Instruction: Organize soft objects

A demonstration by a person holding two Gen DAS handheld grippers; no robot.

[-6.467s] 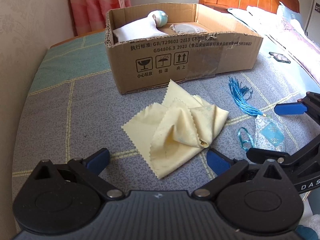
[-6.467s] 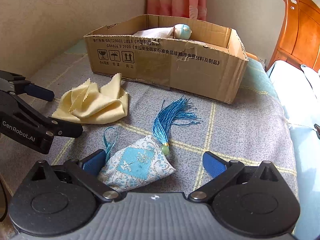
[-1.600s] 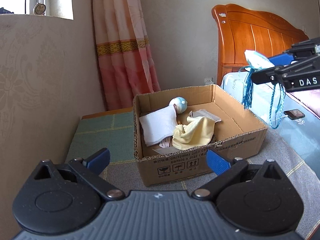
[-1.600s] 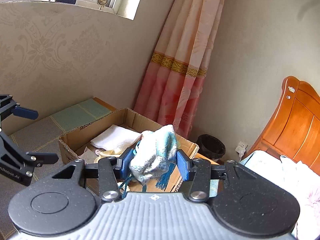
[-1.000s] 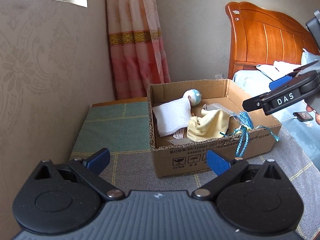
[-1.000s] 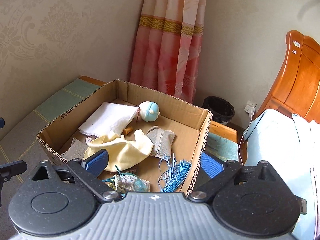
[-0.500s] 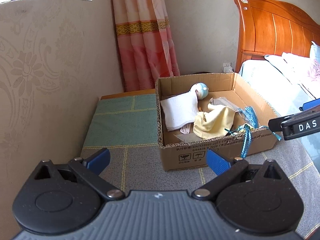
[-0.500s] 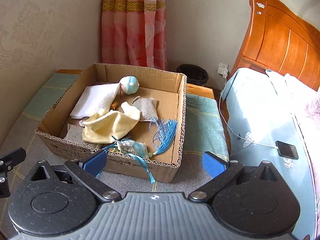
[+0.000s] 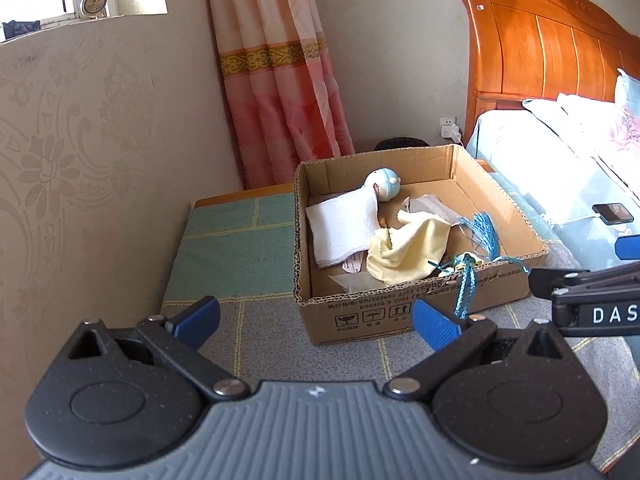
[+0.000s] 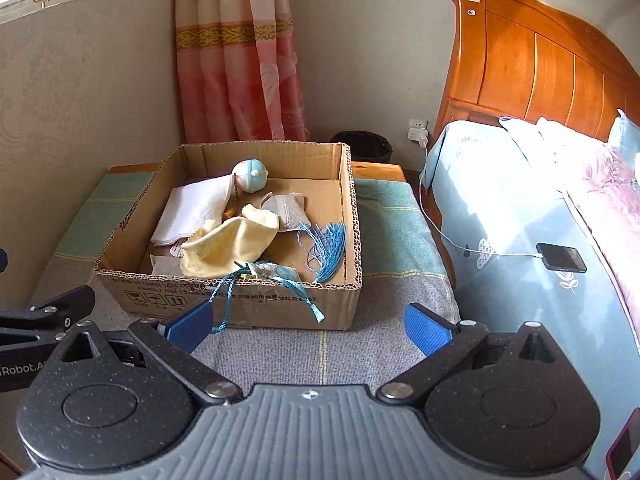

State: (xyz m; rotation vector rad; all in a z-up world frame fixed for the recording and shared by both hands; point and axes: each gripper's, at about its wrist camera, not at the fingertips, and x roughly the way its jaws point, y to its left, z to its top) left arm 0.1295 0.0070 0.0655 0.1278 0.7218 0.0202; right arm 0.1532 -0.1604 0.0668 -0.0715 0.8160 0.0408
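- Left hand-held gripper (image 9: pixel 316 322): fingers spread wide with nothing between the blue pads, held level above the grey checked surface (image 9: pixel 280 344) and aimed at the near wall of the cardboard box (image 9: pixel 400 312). In the right wrist view its black linkage enters at the left edge.
- Right hand-held gripper (image 10: pixel 308 326): fingers likewise spread and empty, raised above the surface and looking slightly down into the box. In the left wrist view its lettered finger enters from the right edge, just beside the box's near right corner.
- Cardboard box, open-topped, standing on the surface between the patterned wall and the bed (image 10: pixel 520 216); shipping symbols are printed on its near wall.
- Blue sachet (image 10: pixel 276 272): lies inside the box against the near wall. Its blue loop cords (image 10: pixel 224 300) hang over the rim and down the outside; its blue tassel (image 10: pixel 330 252) lies on the box floor toward the right wall.
- Yellow cloth (image 10: pixel 228 246): crumpled in the middle of the box, touching the sachet.
- White folded cloth (image 10: pixel 196 208): at the left of the box, beside the yellow cloth.
- Round pale-blue toy (image 10: pixel 250 176): near the far wall, its edge over the white cloth.
- Grey lace-trimmed pouch (image 10: pixel 286 210): just behind the yellow cloth.
- Phone (image 10: pixel 560 258): on the bed, with a white cable plugged in, well apart from the box.
- Pink curtain (image 10: pixel 236 60): hanging behind the box.
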